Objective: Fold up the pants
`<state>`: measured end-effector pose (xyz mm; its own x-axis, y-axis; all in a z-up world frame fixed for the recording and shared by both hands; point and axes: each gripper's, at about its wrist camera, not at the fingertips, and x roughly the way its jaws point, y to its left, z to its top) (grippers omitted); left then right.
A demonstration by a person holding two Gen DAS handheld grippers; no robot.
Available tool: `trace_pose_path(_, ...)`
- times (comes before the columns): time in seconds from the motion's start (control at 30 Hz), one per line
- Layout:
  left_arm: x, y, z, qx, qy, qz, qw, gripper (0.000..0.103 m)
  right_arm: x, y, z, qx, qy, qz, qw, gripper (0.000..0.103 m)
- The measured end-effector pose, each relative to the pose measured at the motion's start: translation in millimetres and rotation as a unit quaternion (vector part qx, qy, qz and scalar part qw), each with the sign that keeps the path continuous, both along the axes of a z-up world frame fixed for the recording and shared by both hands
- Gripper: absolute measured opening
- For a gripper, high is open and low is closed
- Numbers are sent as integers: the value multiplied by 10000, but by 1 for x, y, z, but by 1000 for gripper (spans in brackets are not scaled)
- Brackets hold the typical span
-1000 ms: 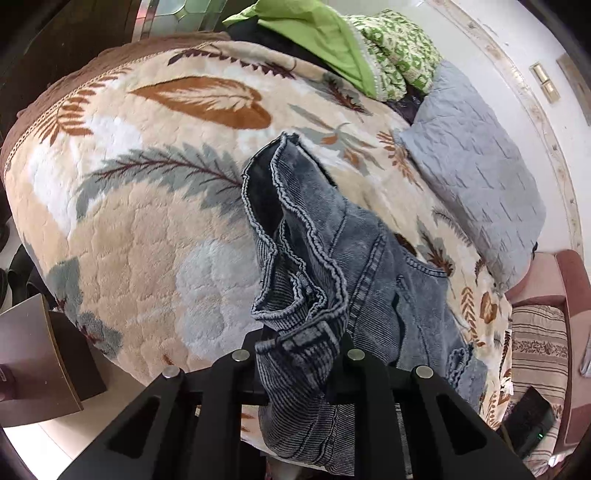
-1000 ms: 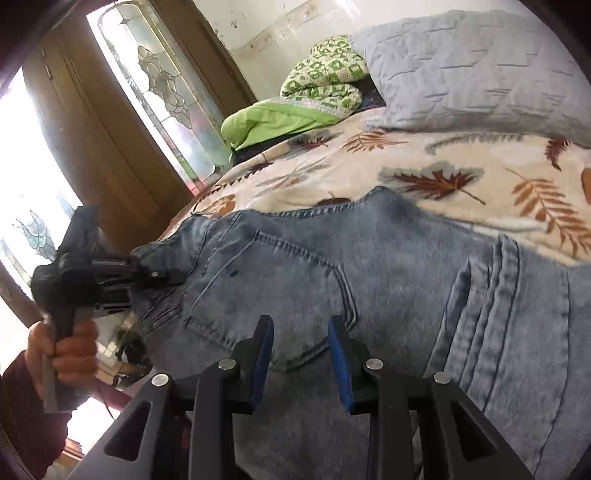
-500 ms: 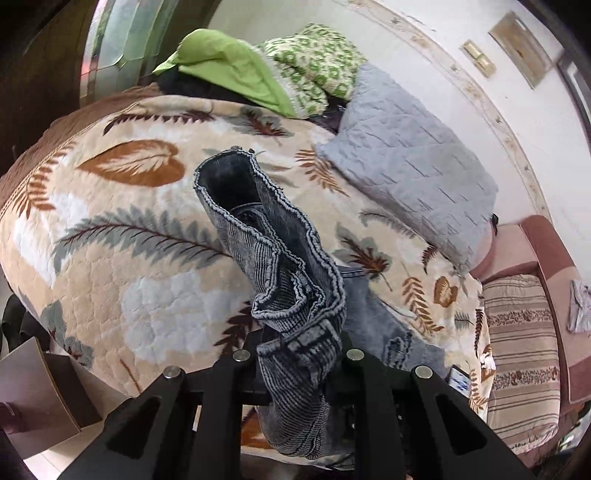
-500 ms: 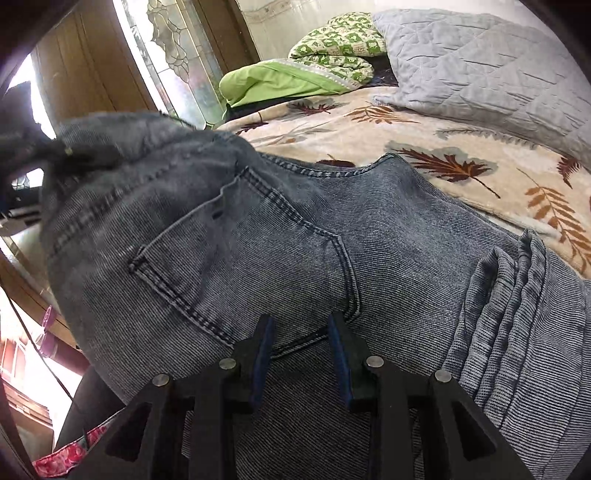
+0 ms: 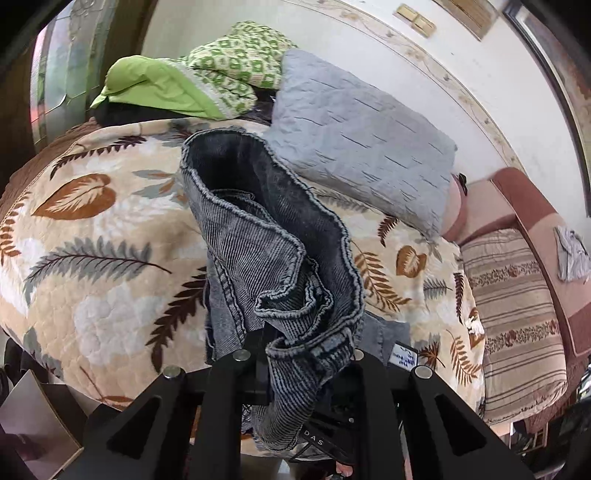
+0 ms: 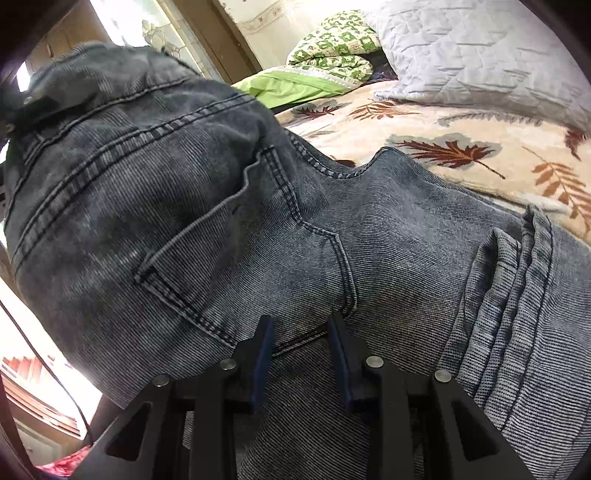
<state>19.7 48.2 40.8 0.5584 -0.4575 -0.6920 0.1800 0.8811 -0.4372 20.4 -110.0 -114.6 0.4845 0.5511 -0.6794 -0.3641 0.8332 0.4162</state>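
Observation:
The grey-blue jeans (image 6: 369, 229) lie on the leaf-patterned blanket (image 6: 461, 147). My left gripper (image 5: 299, 354) is shut on the waistband end of the jeans (image 5: 280, 266) and holds it lifted above the bed, its fingertips hidden by bunched denim. In the right wrist view that lifted part with the back pocket (image 6: 236, 258) arches up at the left. My right gripper (image 6: 301, 332) rests on the denim just below the pocket, its blue-padded fingers (image 6: 264, 347) apart with nothing between them. Folded leg layers (image 6: 517, 288) lie at the right.
A grey quilted pillow (image 5: 362, 147) and a green bundle of bedding (image 5: 192, 85) lie at the head of the bed. A striped sofa cushion (image 5: 517, 325) stands to the right. A wooden door and patterned glass (image 6: 162, 33) are at the left.
My left gripper has lifted the waistband end and carried it up over the bed, toward my right gripper. The pocket part now arches high. My right gripper has stayed put.

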Motion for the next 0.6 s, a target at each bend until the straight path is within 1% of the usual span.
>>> trace_pose_path(0.07, -1, -11, 3, 29, -10, -130, 9999, 18, 1, -10, 5, 253, 191, -122, 9994, 32)
trace_pose_path(0.1, -2, -16, 3, 40, -10, -181, 9998, 18, 1, -17, 8, 348, 212, -248, 9989, 32)
trace_pose_path(0.2, -4, -39, 4, 92, 12, -462, 9989, 18, 1, -42, 22, 719, -41, -531, 9960, 32)
trace_pose_path(0.27, -7, -54, 2, 154, 44, -638, 9978, 18, 2, -60, 29, 1143, -55, -650, 9913, 32)
trace_pose_path(0.33, -7, -72, -2, 203, 97, -846, 9962, 18, 0, -74, 35, 1428, -126, -738, 9869, 32)
trace_pose_path(0.5, -10, -116, -16, 302, 271, -1321, 9904, 18, -13, -100, 50, 1811, -353, -777, 9798, 32)
trace_pose_path(0.6, -13, -143, -21, 377, 262, -1566, 9866, 18, -20, -121, 53, 1958, -432, -908, 9755, 33)
